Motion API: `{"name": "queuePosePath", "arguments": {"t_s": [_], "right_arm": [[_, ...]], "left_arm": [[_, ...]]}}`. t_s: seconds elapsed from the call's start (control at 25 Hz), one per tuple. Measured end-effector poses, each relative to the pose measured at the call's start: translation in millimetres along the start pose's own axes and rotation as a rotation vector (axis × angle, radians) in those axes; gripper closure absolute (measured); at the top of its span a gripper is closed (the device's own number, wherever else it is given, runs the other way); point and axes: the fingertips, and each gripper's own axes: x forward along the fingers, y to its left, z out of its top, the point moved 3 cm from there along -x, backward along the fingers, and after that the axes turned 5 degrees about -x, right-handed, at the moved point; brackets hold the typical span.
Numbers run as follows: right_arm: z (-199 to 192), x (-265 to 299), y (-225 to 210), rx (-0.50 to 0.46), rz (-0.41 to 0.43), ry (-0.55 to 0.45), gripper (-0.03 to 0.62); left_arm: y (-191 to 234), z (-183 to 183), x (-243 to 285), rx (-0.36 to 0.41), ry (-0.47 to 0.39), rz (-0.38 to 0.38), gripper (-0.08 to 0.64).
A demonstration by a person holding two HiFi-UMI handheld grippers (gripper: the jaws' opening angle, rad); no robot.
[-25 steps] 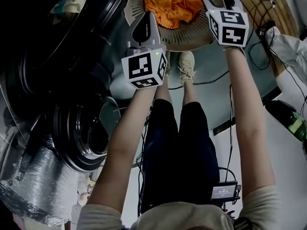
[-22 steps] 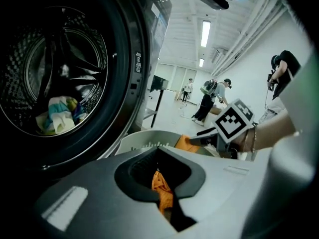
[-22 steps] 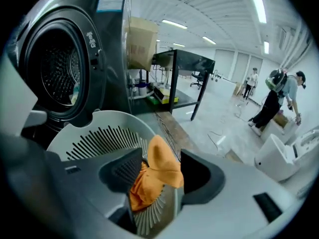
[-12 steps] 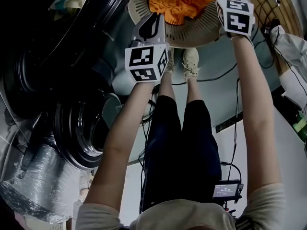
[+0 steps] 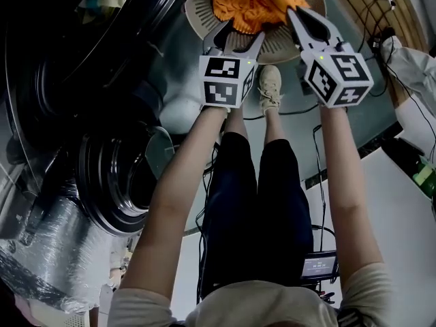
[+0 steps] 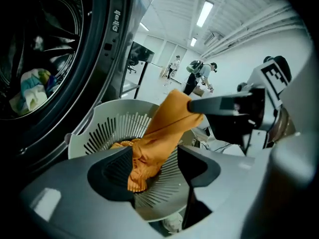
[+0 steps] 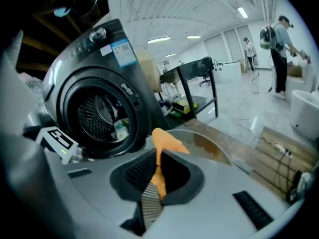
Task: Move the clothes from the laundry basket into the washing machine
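left tongs (image 5: 240, 33): opening, orange cloth (image 5: 248, 2) between them, ungripped | right tongs (image 5: 294, 12): closing, pinching the cloth's top | cloth: hanging into basket (image 5: 197, 13), right of washing machine (image 5: 82, 80)

1. The orange garment (image 5: 251, 4) is crumpled inside the laundry basket (image 5: 276, 46), with one end stretched up above the rim.
2. The laundry basket is pale, round and has slotted walls.
3. The dark washing machine (image 7: 99, 59) stands just beside the basket, its door open, with light-coloured clothes (image 6: 31, 91) in the drum.
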Motion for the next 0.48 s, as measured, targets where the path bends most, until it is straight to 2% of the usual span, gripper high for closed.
{"name": "queuePosePath", "arguments": {"t_s": [0.12,0.24,0.4,0.48], "right_arm": [[16.8,-17.1,43.6,0.095,0.151,-0.09,0.557],[37.0,-31.3,81.3,0.179,0.266,-0.164,0.557],[60.6,-47.5,112.9,0.27,0.369,-0.252,0.557],[67.7,-55.2,116.8,0.299,0.383,-0.294,0.557]], "left_arm": [[-10.4,-6.2,4.9,0.034,0.036,-0.032,0.29],[-7.5,-7.8,5.9,0.007,0.028,-0.001,0.279],[2.8,1.9,0.0,-0.072,-0.055,0.044,0.279],[8.1,9.7,-5.9,-0.079,-0.111,0.058,0.303]]}}
